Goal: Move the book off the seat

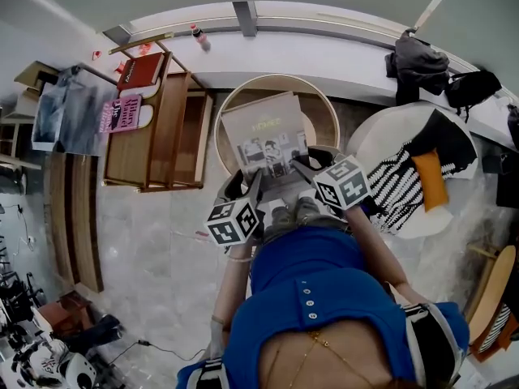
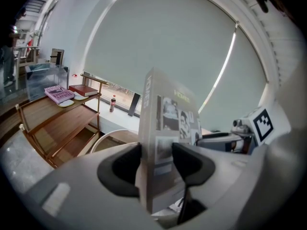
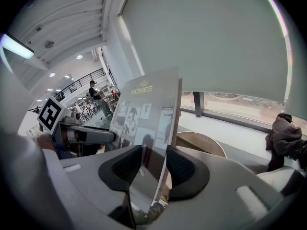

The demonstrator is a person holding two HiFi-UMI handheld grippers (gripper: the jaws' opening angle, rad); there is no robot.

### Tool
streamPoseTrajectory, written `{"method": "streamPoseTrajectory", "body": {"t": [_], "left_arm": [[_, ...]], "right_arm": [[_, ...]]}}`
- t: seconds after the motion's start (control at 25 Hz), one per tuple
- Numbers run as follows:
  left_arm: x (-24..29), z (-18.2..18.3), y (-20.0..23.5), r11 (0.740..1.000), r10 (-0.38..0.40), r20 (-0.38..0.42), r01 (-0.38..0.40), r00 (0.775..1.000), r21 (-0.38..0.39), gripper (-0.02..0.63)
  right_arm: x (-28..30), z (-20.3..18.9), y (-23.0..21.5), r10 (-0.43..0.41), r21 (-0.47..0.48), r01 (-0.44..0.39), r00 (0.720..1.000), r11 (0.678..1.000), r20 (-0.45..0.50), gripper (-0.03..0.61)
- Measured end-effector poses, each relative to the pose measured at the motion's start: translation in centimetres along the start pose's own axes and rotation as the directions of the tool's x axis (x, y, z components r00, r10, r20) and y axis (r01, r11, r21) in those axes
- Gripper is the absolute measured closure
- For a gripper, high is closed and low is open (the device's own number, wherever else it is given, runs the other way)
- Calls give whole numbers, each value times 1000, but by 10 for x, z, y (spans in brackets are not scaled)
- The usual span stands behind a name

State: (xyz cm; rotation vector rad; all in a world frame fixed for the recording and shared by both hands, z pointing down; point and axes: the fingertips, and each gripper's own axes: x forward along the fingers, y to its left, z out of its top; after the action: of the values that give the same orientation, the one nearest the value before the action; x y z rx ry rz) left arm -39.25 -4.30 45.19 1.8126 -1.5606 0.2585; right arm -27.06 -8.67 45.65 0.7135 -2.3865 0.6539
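Note:
A thin grey book (image 1: 263, 136) with photos on its cover is held up over a round wooden seat (image 1: 324, 108). My left gripper (image 1: 247, 189) grips the book's lower left edge and my right gripper (image 1: 302, 173) its lower right edge. In the left gripper view the book (image 2: 170, 114) stands upright, its spine edge pinched between the dark pads of my left gripper (image 2: 156, 164), with the seat (image 2: 112, 140) below. In the right gripper view the book (image 3: 144, 109) is clamped in my right gripper (image 3: 154, 166), and the seat (image 3: 201, 145) shows behind it.
A wooden shelf unit (image 1: 158, 128) stands left of the seat, carrying a red book (image 1: 139, 70) and a pink book (image 1: 122, 113). A bottle (image 1: 199, 39) stands on the window sill. At the right are a white round chair (image 1: 381, 136) with striped cloth and dark bags (image 1: 418, 59).

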Motion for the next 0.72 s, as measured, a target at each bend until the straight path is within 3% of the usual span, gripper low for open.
{"method": "streamPoseTrajectory", "body": {"t": [0.4,0.72], "left_arm": [[56,-26,23,1000,-4,-94,3,996,-11,403],[152,-101,71,999,-12,-241,1,970,-43,407]], "right_arm": [[44,-31,-36,-9,87,17,996,996,-92,419],[131,-107,-91,-52,154,91,970,984,-239,419]]}}
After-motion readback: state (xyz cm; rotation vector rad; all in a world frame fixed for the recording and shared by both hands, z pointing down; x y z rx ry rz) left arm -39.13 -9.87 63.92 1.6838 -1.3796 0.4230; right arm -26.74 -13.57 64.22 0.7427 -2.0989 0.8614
